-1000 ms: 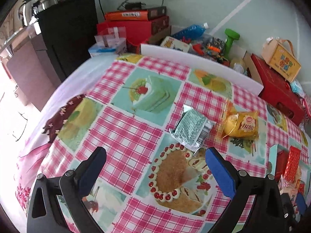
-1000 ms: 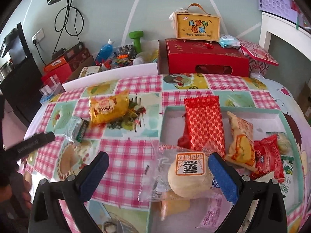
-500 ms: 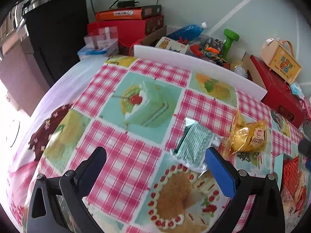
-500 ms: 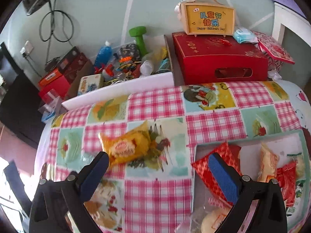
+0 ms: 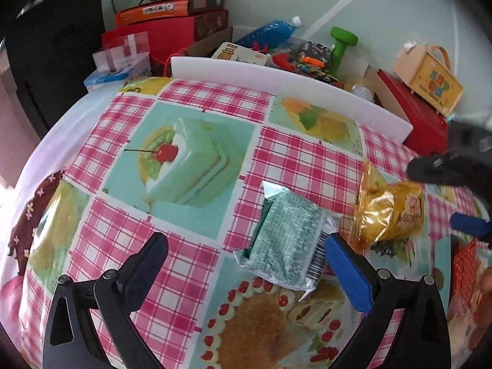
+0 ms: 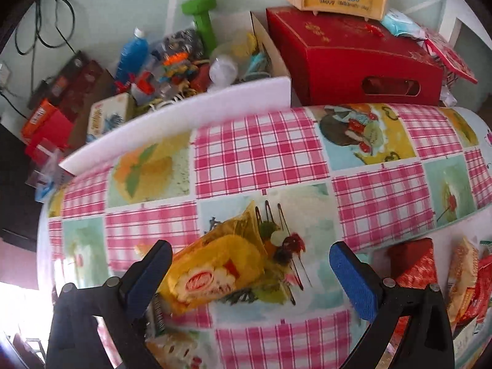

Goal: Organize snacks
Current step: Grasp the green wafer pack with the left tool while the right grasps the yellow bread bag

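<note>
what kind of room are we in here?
Probably a lived-in home room, not a lab. A cake-print plaid tablecloth covers the table, and along the wall sit red gift boxes, a green dumbbell and a carton of household clutter.

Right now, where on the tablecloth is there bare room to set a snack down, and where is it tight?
Open cloth lies left of the green packet, across the cherry-cake print up to the white foam board. The far right pink checks beyond the yellow packet are also bare. It is crowded around both packets, where the left gripper and right gripper hover open, and by the red packets.
</note>
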The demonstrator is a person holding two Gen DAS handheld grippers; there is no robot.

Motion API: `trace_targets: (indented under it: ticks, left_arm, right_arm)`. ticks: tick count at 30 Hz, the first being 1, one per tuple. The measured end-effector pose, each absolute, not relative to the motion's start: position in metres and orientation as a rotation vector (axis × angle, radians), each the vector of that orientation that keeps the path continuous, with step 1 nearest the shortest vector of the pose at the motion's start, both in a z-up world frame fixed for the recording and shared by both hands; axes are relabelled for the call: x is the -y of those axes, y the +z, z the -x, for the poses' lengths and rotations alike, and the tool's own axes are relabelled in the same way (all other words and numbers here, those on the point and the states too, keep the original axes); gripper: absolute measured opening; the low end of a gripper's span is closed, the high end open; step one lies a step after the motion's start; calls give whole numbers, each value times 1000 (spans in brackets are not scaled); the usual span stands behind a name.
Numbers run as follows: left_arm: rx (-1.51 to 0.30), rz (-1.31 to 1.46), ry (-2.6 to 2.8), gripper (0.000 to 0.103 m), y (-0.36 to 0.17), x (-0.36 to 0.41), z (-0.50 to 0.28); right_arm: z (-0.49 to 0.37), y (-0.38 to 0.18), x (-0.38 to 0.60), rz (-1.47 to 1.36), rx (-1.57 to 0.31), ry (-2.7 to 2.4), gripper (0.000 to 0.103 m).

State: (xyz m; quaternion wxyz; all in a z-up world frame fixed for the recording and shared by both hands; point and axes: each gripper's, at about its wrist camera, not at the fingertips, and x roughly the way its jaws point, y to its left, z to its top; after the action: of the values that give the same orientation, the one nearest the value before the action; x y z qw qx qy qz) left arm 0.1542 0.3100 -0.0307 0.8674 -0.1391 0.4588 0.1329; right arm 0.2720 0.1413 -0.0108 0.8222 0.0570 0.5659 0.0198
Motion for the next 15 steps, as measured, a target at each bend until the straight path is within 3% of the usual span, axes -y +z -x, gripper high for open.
trace_targets:
  ticks: [4, 11, 15]
  left_arm:
    - [-952, 316, 290, 101, -33, -317, -154]
    - [-956, 352, 338, 101, -34, -328, -147]
    - [-953, 361, 330, 101, -35, -330, -146]
  right_arm:
    - [-277, -25, -151, -59, -1228, 61, 102]
    - [-265, -34, -150, 20, -1266, 121, 86]
    - [-253, -36, -147, 34, -1273, 161, 82]
